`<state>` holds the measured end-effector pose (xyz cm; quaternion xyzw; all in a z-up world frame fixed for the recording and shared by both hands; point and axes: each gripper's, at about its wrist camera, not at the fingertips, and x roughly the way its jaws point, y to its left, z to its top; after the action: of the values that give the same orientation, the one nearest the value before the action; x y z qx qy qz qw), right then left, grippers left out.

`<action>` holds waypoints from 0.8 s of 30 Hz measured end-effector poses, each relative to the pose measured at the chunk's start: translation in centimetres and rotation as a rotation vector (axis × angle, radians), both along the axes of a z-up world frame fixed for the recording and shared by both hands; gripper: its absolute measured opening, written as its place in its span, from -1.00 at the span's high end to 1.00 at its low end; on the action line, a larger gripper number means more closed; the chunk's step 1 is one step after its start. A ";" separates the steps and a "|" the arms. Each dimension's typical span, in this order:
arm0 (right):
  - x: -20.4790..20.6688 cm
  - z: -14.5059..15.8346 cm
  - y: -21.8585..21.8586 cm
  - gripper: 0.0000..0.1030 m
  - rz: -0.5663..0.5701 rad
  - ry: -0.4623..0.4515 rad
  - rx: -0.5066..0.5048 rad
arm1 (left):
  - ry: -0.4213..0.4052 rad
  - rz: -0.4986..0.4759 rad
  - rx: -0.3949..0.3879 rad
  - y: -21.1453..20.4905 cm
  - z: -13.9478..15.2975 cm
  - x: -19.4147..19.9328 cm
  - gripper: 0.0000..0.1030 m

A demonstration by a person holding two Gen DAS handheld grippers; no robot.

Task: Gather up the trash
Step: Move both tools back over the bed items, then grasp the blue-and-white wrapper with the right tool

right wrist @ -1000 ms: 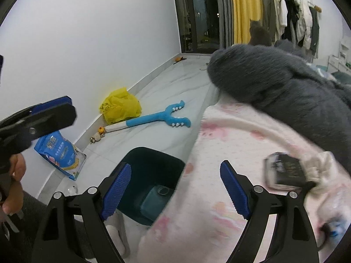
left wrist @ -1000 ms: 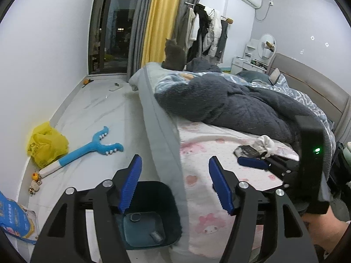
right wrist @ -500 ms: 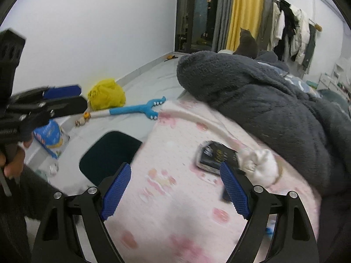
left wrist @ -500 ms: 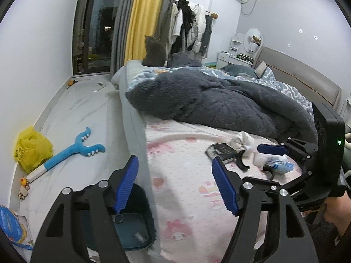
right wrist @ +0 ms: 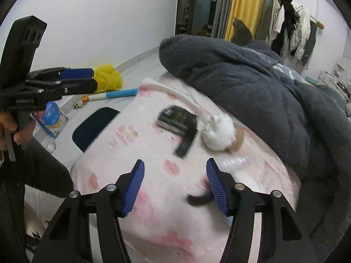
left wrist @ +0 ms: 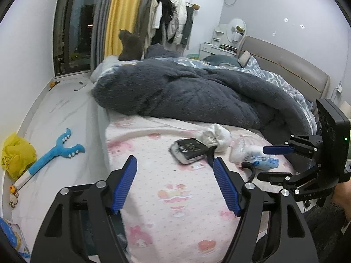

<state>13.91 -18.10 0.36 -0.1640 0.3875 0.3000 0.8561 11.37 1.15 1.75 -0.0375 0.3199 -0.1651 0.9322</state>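
The trash sits in a loose cluster on the pink bed sheet (left wrist: 171, 197): a black packet (left wrist: 189, 150), a white wad (left wrist: 217, 135) touching its far corner, and a blue-and-white wrapper (left wrist: 262, 160) just beside them. The right tongs (right wrist: 175, 183), whose jaws have just been closing with nothing between them, hang nearer the cluster, with the black packet (right wrist: 177, 118) straight ahead (its long axis runs slantwise across their line). The left tongs (left wrist: 175, 183) stand wide and empty, with the packet ahead and slightly to their right.

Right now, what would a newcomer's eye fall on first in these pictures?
The bulky dark grey fleece blanket heaped across the bed, with a grey cat sitting at the far end by the yellow curtain. Nearer, a black packet and a crumpled white tissue lie on the pink sheet.
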 end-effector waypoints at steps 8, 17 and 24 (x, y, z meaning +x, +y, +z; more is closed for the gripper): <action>0.4 -1.4 -3.3 -0.05 0.000 0.021 -0.054 | 0.022 -0.045 0.009 -3.0 -0.8 0.7 -0.45; 0.8 -2.5 -5.8 0.10 -0.017 0.034 -0.078 | 0.053 -0.088 0.014 -5.9 -1.8 1.5 -0.46; 1.1 -3.7 -6.4 0.19 0.004 0.036 -0.104 | 0.072 -0.129 0.020 -8.2 -2.5 1.9 -0.46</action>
<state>14.96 -24.54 -3.31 -0.2035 0.4175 0.2842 0.8387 13.24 -7.01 -0.80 -0.0134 0.3568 -0.2202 0.9077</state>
